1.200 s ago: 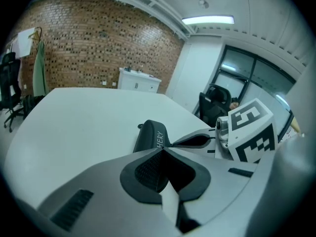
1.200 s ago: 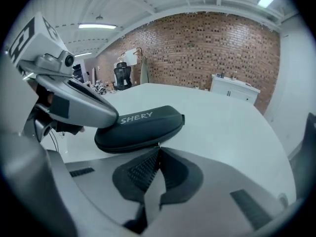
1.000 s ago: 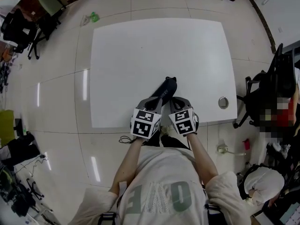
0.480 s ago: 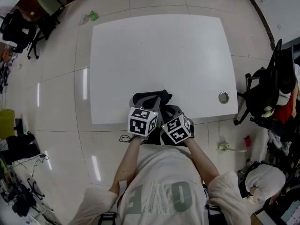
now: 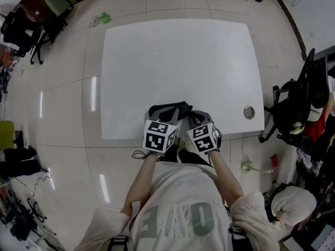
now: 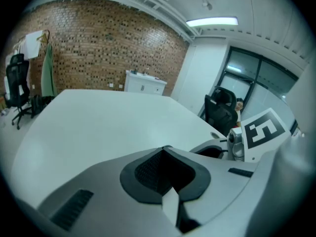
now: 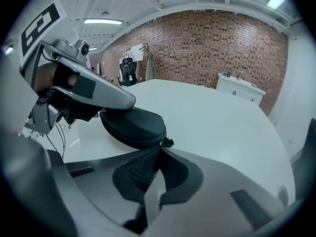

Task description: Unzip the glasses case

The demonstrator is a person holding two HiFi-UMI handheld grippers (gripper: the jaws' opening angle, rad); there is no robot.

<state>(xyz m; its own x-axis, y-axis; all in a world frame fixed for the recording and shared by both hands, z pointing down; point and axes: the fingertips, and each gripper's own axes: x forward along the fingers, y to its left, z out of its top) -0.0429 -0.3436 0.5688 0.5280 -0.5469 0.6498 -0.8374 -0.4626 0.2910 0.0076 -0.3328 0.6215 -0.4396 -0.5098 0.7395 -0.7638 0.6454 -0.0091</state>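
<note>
Lying at the near edge of the white bench (image 5: 178, 61), the black glasses case (image 7: 133, 125) appears zipped closed. The right tool (image 7: 159, 150) is pinched together on the zipper pull (image 7: 167, 142) at the case's end. The left tool (image 6: 165, 148), jaws together, rests across the case's top.

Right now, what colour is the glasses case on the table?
The glasses case is plain black. It shows best in the right gripper view.
</note>
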